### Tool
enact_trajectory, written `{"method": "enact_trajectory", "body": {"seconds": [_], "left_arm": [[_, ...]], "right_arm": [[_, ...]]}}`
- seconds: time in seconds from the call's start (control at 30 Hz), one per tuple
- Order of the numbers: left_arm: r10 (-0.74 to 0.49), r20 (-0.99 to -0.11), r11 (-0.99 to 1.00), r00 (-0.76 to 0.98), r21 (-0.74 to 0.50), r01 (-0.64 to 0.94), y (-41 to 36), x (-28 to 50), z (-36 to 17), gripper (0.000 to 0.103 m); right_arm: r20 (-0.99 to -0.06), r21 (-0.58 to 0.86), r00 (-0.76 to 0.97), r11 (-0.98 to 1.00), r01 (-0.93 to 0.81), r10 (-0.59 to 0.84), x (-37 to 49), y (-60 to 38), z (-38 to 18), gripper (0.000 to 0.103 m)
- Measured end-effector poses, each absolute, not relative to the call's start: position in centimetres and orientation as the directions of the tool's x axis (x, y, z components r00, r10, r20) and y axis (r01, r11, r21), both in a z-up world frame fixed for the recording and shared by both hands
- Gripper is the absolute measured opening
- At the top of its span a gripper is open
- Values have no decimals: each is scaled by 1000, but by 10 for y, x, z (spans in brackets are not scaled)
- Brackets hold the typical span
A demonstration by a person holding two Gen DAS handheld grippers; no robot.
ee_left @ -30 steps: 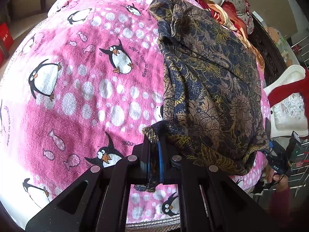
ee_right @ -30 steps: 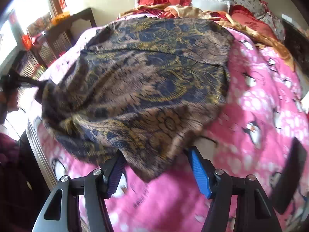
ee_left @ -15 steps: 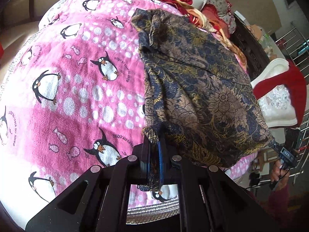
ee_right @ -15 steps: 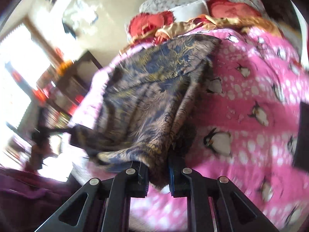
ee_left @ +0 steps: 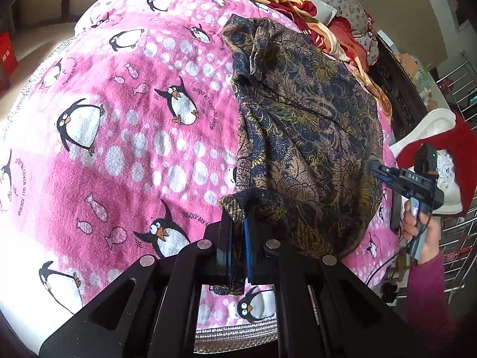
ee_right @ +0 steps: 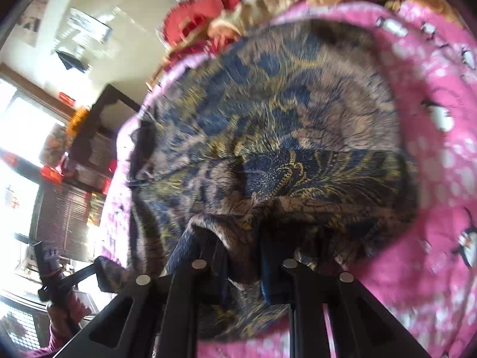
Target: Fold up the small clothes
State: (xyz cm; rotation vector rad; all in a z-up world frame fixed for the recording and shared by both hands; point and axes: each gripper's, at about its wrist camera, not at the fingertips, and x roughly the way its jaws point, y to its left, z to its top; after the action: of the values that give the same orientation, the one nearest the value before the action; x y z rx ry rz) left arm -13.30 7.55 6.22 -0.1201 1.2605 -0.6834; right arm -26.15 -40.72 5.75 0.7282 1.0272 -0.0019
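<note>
A dark blue and gold patterned garment (ee_left: 304, 137) lies on the pink penguin blanket (ee_left: 125, 137). My left gripper (ee_left: 238, 226) is shut on its near left corner, which bunches above the jaws. In the left wrist view my right gripper (ee_left: 372, 170) holds the garment's right edge, lifted off the bed. In the blurred right wrist view the garment (ee_right: 283, 137) fills the middle and my right gripper (ee_right: 243, 238) is shut on a fold of it. The left gripper also shows in the right wrist view (ee_right: 98, 265), holding the far corner.
Red and gold bedding (ee_left: 298, 3) and pillows are piled at the head of the bed. A dark carved bed frame (ee_left: 396, 89), a white and red chair (ee_left: 432, 137) and a metal rack (ee_left: 459, 232) stand beyond the right edge. The blanket's hem (ee_left: 235, 331) lies near me.
My right gripper closed on the garment's edge and has lifted it, drawing the cloth across and up. My left gripper keeps its hold on the corner, with the view shifted closer to the bed.
</note>
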Motion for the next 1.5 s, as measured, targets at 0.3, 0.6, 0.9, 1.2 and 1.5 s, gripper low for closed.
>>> {"method": "enact_trajectory", "body": {"seconds": [0.3, 0.6, 0.9, 1.2, 1.5], "left_arm": [[-526, -843, 802, 114, -447, 398, 73, -125, 50, 5], [-510, -853, 807, 112, -429, 406, 70, -130, 46, 5], [-488, -869, 811, 81, -417, 411, 65, -139, 30, 9], [-594, -805, 683, 9, -498, 535, 64, -153, 62, 7], [-707, -704, 588, 68, -532, 609, 59, -141, 135, 7]], "right_arm": [[-767, 498, 605, 794, 349, 214, -322, -424, 97, 51], [-812, 361, 574, 865, 348, 108, -299, -400, 72, 50], [-782, 335, 621, 881, 335, 61, -306, -395, 79, 5], [-545, 642, 823, 711, 286, 160, -407, -412, 144, 4], [-351, 691, 929, 702, 173, 117, -442, -417, 212, 4]]}}
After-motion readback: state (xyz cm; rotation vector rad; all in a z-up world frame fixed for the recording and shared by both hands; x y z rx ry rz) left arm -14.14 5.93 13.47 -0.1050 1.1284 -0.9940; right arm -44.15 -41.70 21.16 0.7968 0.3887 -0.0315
